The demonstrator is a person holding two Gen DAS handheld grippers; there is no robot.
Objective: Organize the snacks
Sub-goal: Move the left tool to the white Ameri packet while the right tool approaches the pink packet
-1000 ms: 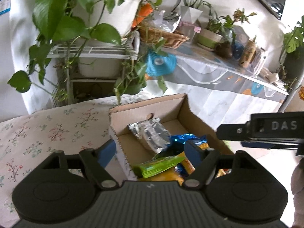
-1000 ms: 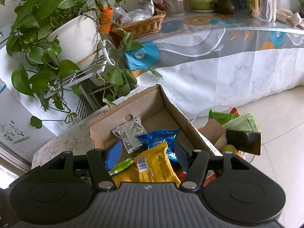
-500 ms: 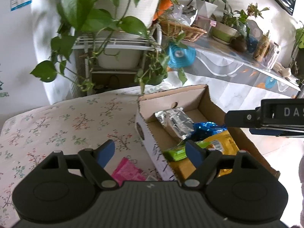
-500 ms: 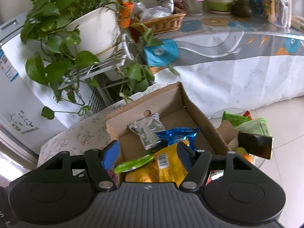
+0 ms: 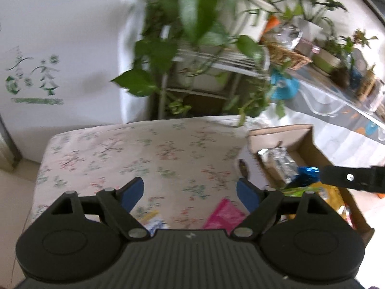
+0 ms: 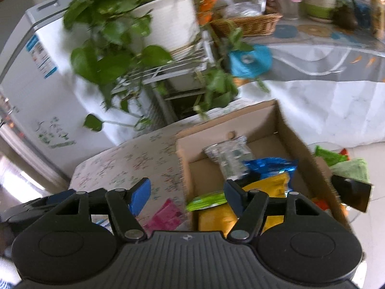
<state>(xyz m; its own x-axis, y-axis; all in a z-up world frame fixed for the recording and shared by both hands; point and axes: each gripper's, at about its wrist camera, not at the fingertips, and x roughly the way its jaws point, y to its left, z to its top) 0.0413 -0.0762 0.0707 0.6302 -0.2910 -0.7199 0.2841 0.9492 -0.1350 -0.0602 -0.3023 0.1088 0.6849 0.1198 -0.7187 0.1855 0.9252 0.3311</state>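
A cardboard box (image 6: 286,130) stands at the right end of a floral-cloth table (image 5: 144,154). It holds a silver packet (image 6: 228,154), a blue packet (image 6: 269,166), a yellow packet (image 6: 276,185) and a green packet (image 6: 207,201). The box also shows in the left wrist view (image 5: 310,142). A pink packet (image 5: 223,216) lies on the cloth left of the box; it shows in the right wrist view too (image 6: 166,216). My left gripper (image 5: 190,190) is open and empty above the cloth. My right gripper (image 6: 185,193) is open and empty over the box's left wall.
Potted plants on a white wire rack (image 6: 173,67) hang over the table's far side. A white fridge (image 5: 60,60) stands at the left. A long counter (image 6: 324,55) with a wicker basket (image 6: 247,24) runs behind. More packets lie on a low stand (image 6: 336,161) right of the box.
Both grippers have swung left, away from the box and toward the cloth. The pink packet has come into view. Both stay open and empty.
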